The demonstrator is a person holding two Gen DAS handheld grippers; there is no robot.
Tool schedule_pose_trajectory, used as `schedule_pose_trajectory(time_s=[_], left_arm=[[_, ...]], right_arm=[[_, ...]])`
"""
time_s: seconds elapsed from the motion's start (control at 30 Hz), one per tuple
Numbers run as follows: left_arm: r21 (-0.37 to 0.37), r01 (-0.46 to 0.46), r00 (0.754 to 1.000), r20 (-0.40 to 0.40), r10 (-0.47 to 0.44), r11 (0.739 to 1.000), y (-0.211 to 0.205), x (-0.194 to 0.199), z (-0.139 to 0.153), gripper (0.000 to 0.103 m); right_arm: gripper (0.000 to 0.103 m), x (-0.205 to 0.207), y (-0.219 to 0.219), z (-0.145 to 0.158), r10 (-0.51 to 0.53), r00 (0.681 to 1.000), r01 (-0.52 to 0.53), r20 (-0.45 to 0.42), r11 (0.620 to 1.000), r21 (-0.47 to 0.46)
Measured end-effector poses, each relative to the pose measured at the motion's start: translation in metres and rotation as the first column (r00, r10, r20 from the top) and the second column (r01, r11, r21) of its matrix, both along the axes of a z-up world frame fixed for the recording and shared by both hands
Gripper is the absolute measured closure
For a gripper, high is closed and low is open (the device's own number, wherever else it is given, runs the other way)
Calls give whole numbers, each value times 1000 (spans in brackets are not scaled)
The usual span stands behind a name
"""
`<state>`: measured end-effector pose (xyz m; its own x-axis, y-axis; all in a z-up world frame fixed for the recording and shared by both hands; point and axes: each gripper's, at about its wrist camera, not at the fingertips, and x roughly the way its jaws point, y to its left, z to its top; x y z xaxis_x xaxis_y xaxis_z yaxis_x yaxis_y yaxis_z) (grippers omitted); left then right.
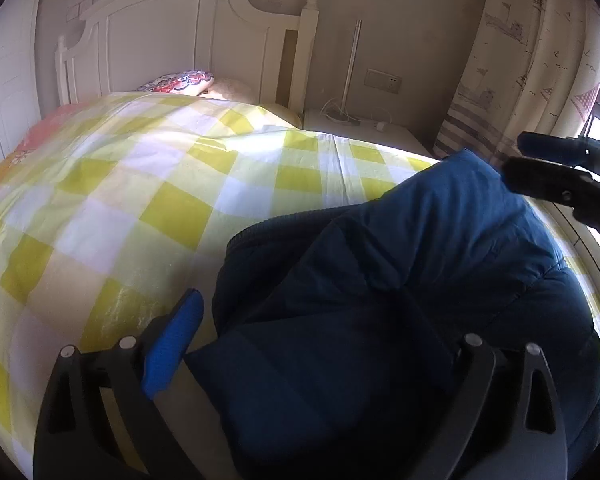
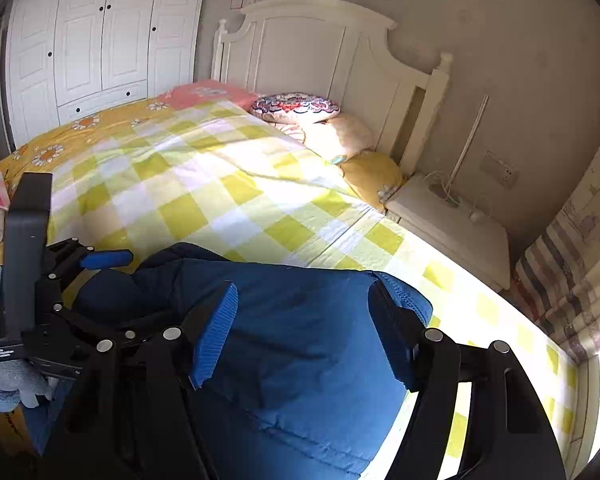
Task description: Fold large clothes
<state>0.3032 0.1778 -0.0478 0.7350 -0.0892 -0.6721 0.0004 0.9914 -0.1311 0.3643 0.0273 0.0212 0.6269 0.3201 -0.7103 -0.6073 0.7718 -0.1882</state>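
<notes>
Blue padded cloth, a jacket (image 2: 300, 344) by the look of its quilting and zip edge, lies bunched on the bed (image 1: 140, 184) near its window side, partly folded over itself. It fills the space between the right gripper's (image 2: 300, 336) jaws, which stand apart, one pad at either side of a raised fold; whether the pads press on it I cannot tell from the right wrist view. Below the left gripper (image 1: 312, 344) the darker, shaded part of the same jacket lies between jaws spread wide, the left pad clear of the cloth and over the bedcover, so nothing is held there. I judge the jacket soft, puffy and fairly light, but bulky: it will spring back, trap air and slide on its smooth shell, so a thin pinch may slip. Better holds seem to be the firmer edges, the zip line just inside the right jaw or a hem or seam, taken with a deep bite through both layers. Beyond both jaws stretches the yellow-checked bedcover, then pillows (image 2: 300, 108) against the white headboard (image 2: 320, 48), and a nightstand (image 2: 452, 224) to the right by the curtain (image 1: 532, 60).
</notes>
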Motion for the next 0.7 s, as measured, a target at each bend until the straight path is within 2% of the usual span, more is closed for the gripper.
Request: schedule_pose_trajectory(time_s=[0.03, 0.07, 0.13, 0.2, 0.27, 0.37, 0.43, 0.5, 0.57, 0.63, 0.7], left_arm=[[0, -7, 1000, -4, 7, 1000, 1, 1, -1, 5], [-3, -25, 1000, -14, 25, 1000, 4, 3, -2, 5], [-37, -31, 998, -50, 29, 999, 10, 9, -9, 4], [-90, -23, 997, -78, 16, 996, 18, 14, -15, 2], [-123, -15, 996, -89, 4, 992, 22, 16, -19, 2], [-121, -21, 996, -94, 10, 992, 22, 18, -21, 2], [-125, -20, 996, -92, 9, 992, 22, 16, -21, 2], [-146, -10, 996, -92, -4, 989, 24, 13, -19, 2], [-129, -1, 996, -87, -10, 992, 26, 1, -12, 2], [-146, 17, 996, -85, -30, 989, 32, -15, -4, 2], [-237, 44, 994, -88, -66, 971, 43, -34, 1, 3]], right_arm=[[33, 24, 7, -25, 1, 996, -6, -88, 998, -55], [31, 39, 10, -52, -10, 991, -1, -130, 996, -84], [27, 52, 5, -68, -37, 980, 35, -196, 999, -15], [26, 48, 8, -69, -32, 983, 22, -181, 998, -53], [26, 48, 7, -68, -30, 982, 21, -185, 999, -49], [26, 51, 8, -68, -48, 981, 44, -188, 999, -24], [26, 45, 6, -65, -49, 987, 49, -151, 999, -8], [19, 37, -7, -54, -50, 989, 58, -141, 997, 49], [12, 20, -37, -36, -94, 982, 118, -162, 982, 147], [10, -7, -78, -24, -77, 972, 144, -221, 941, 306], [8, -35, -121, -26, -66, 953, 193, -297, 885, 424]])
